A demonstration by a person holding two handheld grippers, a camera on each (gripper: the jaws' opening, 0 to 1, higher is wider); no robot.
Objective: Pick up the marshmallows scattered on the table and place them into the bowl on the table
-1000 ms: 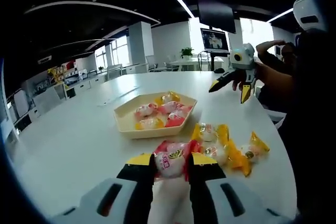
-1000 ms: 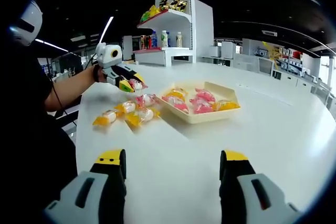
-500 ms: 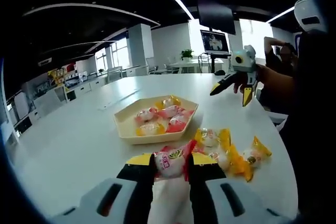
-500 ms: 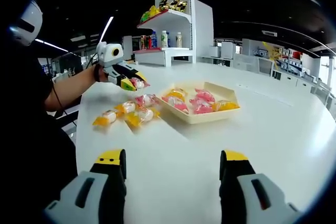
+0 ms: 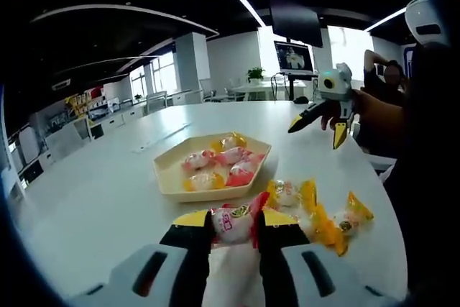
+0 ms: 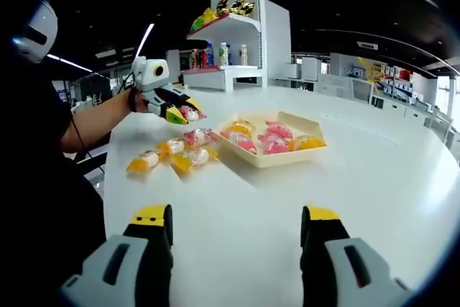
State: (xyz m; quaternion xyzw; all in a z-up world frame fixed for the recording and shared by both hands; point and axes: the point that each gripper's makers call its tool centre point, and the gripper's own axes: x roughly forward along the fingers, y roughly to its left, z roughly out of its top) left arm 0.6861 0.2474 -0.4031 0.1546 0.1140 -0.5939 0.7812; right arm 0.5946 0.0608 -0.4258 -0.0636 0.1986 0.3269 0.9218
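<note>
Clamped between the yellow tips of the left gripper (image 5: 233, 222), a red-wrapped marshmallow (image 5: 234, 223) sits high above the table (image 5: 100, 199); its wrapper bears a small yellow mark too blurred to read. From the right gripper view that same gripper (image 6: 180, 113) hangs in the air just above the loose sweets, held out on a bare forearm from a dark sleeve, tips slanting down toward the bowl (image 6: 310, 152).

The right gripper (image 6: 237, 224) is spread wide with nothing between its jaws, low over bare tabletop, well apart from the sweets. In the left gripper view it (image 5: 320, 116) floats beyond the bowl (image 5: 172, 181), jaws splayed and angled downward.

The bowl, a shallow cream hexagon, holds several pink and yellow wrapped marshmallows; the exact count is hard to tell. Just beside it lie loose marshmallows (image 5: 316, 210) in yellow and orange wrappers, partly hidden behind the left gripper's right jaw. In the right gripper view this cluster (image 6: 172, 156) lies to the left of the bowl, one pink piece nearly touching the rim.

A shelf (image 6: 230, 30) behind carries bottles and packets; their labels cannot be read. A screen (image 5: 293, 55) glows in the distance, its content indistinct.
</note>
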